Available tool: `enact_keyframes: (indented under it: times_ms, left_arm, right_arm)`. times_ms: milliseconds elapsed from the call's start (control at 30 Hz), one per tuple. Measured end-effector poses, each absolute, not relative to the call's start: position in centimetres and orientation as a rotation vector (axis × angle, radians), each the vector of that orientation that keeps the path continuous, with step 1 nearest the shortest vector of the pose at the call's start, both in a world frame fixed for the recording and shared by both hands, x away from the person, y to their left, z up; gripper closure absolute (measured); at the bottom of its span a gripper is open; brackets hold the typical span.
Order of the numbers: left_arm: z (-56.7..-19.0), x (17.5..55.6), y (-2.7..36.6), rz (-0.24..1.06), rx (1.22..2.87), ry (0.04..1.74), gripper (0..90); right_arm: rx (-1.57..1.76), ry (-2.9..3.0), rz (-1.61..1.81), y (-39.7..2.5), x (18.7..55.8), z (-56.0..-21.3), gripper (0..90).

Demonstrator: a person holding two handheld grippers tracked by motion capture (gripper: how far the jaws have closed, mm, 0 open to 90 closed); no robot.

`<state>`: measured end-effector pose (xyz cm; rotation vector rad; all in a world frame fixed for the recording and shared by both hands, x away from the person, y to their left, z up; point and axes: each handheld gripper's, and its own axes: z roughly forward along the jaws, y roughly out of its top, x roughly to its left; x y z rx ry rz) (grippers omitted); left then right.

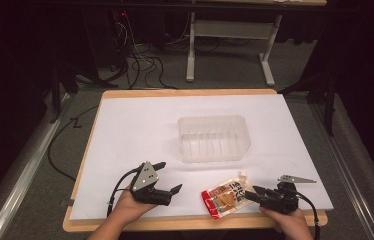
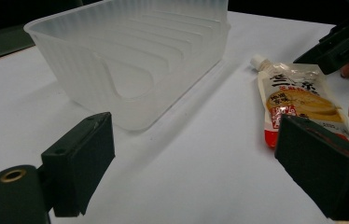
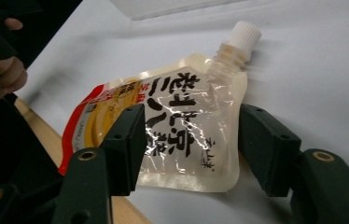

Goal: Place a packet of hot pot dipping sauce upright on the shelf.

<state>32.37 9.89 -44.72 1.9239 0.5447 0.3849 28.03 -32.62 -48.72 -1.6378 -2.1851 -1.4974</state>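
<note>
Pouch point(image 3: 163, 135) lies between open right gripper's point(image 3: 189, 135) jaws.

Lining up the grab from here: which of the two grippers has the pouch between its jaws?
The right gripper: its open jaws straddle the spouted pouch at the table's near edge. The left gripper is open too, over bare white sheet, with the pouch off to its side.
</note>
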Motion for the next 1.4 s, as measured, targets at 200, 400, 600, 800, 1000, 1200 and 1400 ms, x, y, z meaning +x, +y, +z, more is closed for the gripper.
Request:
enact_keyframes:
  times_ms: [200,400,600,800,1000,1200,1400]
  left_arm:
    - [-44.8,32.3,9.8,0.378,1.933,0.538,12.7]
    - [-44.8,32.3,9.8,0.38,1.938,0.534,12.7]
    - [-44.8,32.1,10.0,0.387,1.945,0.536,12.8]
    - [-44.8,31.8,10.7,0.396,1.94,0.552,12.8]
    - [-44.9,31.5,11.4,0.408,1.936,0.572,12.8]
    - [-44.9,31.2,11.7,0.412,1.935,0.574,12.8]
    - [-45.0,31.3,11.6,0.412,1.94,0.571,12.9]
  right_arm:
    - [-1.617,-2.084,-1.569,-32.7,28.0,-48.5,50.4]
    - [-1.606,-2.119,-1.5,-32.3,28.3,-48.9,60.5]
    - [-1.645,-2.24,-1.441,-31.6,28.4,-48.7,76.7]
    - [-1.624,-2.347,-1.476,-31.1,28.6,-48.0,90.0]
    - [-1.56,-2.37,-1.619,-30.8,28.7,-46.6,90.0]
    - [-1.522,-2.359,-1.756,-30.6,28.9,-45.0,90.0]
    - [-1.467,-2.382,-1.882,-30.5,28.6,-43.5,90.0]
